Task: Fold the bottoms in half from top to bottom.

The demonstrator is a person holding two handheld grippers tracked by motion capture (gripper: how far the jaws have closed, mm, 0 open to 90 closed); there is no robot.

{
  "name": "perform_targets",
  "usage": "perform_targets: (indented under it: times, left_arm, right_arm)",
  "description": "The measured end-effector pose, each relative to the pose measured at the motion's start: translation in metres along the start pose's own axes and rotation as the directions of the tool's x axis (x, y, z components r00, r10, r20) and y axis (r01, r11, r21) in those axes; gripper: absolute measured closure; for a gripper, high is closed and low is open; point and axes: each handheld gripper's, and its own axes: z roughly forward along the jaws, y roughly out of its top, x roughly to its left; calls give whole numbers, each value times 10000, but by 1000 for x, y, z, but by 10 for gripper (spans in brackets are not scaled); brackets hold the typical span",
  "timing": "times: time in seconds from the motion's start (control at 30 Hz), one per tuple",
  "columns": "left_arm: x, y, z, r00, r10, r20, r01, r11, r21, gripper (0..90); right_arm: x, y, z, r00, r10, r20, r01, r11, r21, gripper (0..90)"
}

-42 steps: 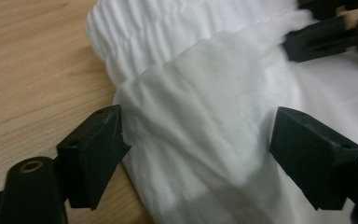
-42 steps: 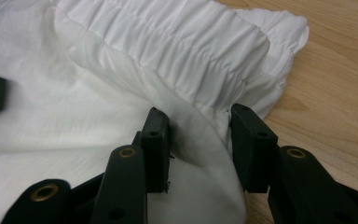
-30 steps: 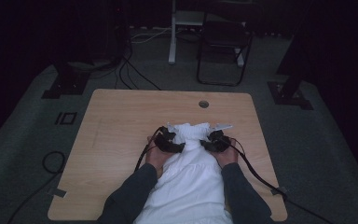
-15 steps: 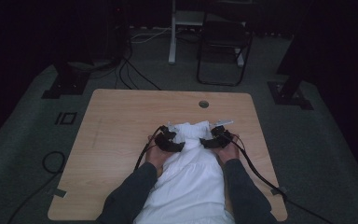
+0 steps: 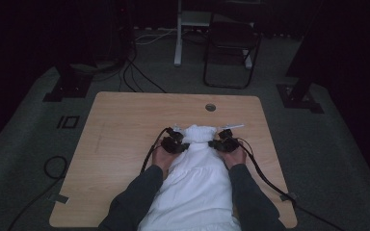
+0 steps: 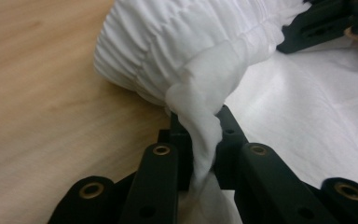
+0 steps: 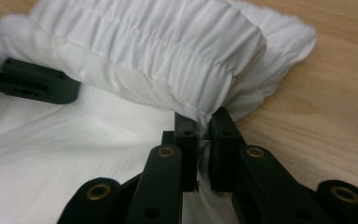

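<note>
Garment: white garment [image 5: 197, 183] lay flat on the wooden surface [image 5: 125, 125], its gathered elastic band [image 5: 200, 133] folded over at the far end, between the two tongs.
Left tongs: left tongs [image 6: 200, 140] had just been closing and were clenched on a pinch of cloth at the band's corner (fabric bunched and squeezed between the black jaws); seen from above at [image 5: 177, 144].
Right tongs: right tongs [image 7: 204, 128] had likewise just been closing, clamped on the opposite corner of the band where the folded layers met; seen from above at [image 5: 220, 143].
Step in hand: judged to be the grasp before a fold, both corners of the band end now secured.
Next move: likely called for lifting both corners together, level and in step (uneven pull would skew the fold), carrying the band end back toward the person over the body of the garment, then releasing only once the cloth lay flat.
</note>
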Motion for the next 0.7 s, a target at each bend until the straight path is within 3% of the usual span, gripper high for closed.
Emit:
perform_targets:
  times: [0.1, 0.13, 0.23, 0.3, 0.33, 0.37, 0.47, 0.5, 0.53, 0.57, 0.7]
  left_arm:
    - [4, 9, -9, 10000, -32, 6, 32, 9991, -428, 832]
    - [8, 30, -29, 9996, 151, -227, -173, 9947, -1015, 832]
    - [9, 53, -51, 9978, 447, -493, -520, 9861, -1576, 832]
    - [9, 53, -51, 9978, 447, -493, -520, 9861, -1576, 832]
    - [9, 70, -67, 9950, 678, -727, -810, 9769, -1977, 832]
    - [8, 78, -74, 9936, 774, -826, -938, 9715, -2176, 831]
    - [5, 98, -95, 9893, 970, -1086, -1239, 9526, -2779, 831]
    - [5, 98, -95, 9893, 970, -1086, -1239, 9526, -2779, 830]
    - [2, 105, -106, 9870, 1079, -1187, -1391, 9446, -2973, 829]
    - [1, 105, -111, 9874, 1119, -1118, -1410, 9427, -3023, 829]
    - [-4, 95, -116, 9861, 1321, -1005, -1554, 9475, -2794, 823]
  right_arm:
    - [0, 6, -6, 9998, 94, -167, -100, 9994, -328, 844]
    - [2, 21, -18, 9997, -52, -233, 32, 9962, -870, 844]
    - [7, 42, -33, 9995, -191, -261, 149, 9878, -1550, 844]
    - [8, 50, -39, 9993, -291, -249, 241, 9835, -1793, 844]
    - [8, 50, -39, 9993, -291, -249, 241, 9835, -1793, 844]
    - [12, 67, -53, 9986, -497, -153, 448, 9715, -2327, 844]
    - [19, 88, -75, 9971, -748, 113, 745, 9457, -3164, 844]
    - [19, 88, -75, 9971, -748, 113, 745, 9457, -3164, 844]
    - [26, 101, -91, 9955, -941, 113, 921, 9325, -3492, 843]
    - [27, 102, -93, 9947, -1021, 97, 991, 9318, -3491, 843]
    - [33, 96, -99, 9913, -1317, 49, 1260, 9360, -3286, 843]
